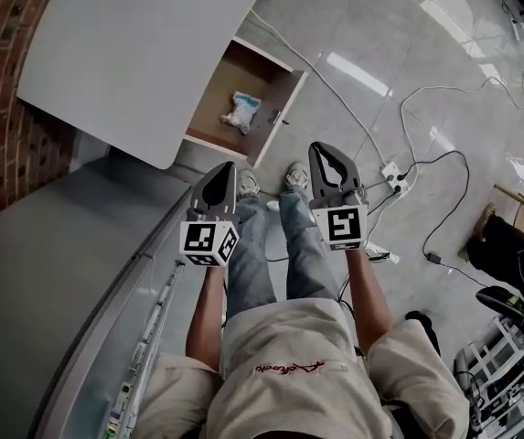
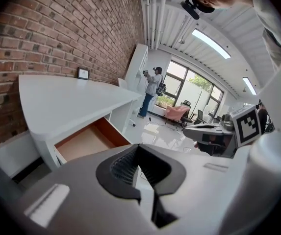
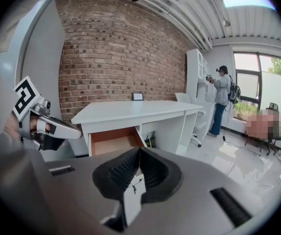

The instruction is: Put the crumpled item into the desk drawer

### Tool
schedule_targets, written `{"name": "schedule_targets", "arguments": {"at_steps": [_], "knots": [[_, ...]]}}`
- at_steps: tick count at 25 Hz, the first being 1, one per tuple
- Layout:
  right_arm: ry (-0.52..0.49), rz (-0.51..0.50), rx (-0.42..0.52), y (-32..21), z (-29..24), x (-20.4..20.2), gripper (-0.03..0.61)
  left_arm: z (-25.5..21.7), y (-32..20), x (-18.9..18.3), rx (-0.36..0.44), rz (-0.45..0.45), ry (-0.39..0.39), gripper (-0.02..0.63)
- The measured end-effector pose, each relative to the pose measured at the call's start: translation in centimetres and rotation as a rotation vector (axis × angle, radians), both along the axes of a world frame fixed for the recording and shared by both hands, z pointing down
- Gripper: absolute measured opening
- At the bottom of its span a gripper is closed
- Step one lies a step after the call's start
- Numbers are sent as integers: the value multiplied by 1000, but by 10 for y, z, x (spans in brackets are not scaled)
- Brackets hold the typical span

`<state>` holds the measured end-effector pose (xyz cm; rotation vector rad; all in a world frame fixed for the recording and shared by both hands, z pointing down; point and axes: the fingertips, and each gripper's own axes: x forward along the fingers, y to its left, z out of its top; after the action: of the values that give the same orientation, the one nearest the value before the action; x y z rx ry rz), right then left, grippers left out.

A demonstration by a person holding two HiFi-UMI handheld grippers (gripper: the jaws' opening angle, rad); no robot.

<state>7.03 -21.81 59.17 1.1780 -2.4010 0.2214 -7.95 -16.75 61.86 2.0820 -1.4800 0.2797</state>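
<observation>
At the upper left of the head view stands the white table [image 1: 133,53], next to a brick wall [image 1: 5,71]. Its drawer [image 1: 284,108] is pulled out. The crumpled item [image 1: 241,111], a white and blue wad, lies inside the drawer on its brown bottom. So the main job looks done.

Lower down, near the middle, the left gripper [image 1: 226,174] is held up in front of the person's legs. Its fingers are pressed together and hold nothing. Just to the right is the right gripper [image 1: 326,158]. It is the same: fingers closed tight, nothing in them. Both are well apart from the drawer.

What is left, I think, is to shut the drawer, though the task does not ask for it. To do that well, step close, put the closed fingers on the middle of the drawer front, and push straight in, slowly. A push on one corner could make it jam. The wad lies low, so it should not catch.

On the right, white cables [image 1: 371,140] run over the floor. Mind the feet there.
</observation>
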Motion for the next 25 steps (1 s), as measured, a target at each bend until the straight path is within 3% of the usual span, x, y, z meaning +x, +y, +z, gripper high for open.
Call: {"name": "schedule_targets", "arguments": {"at_steps": [15, 25], "knots": [[-90, 9, 149, -35, -133, -6, 12, -133, -35, -36, 168, -68, -78, 9], [-87, 58, 167, -34, -179, 12, 12, -205, -43, -51, 261, -88, -109, 9]]}}
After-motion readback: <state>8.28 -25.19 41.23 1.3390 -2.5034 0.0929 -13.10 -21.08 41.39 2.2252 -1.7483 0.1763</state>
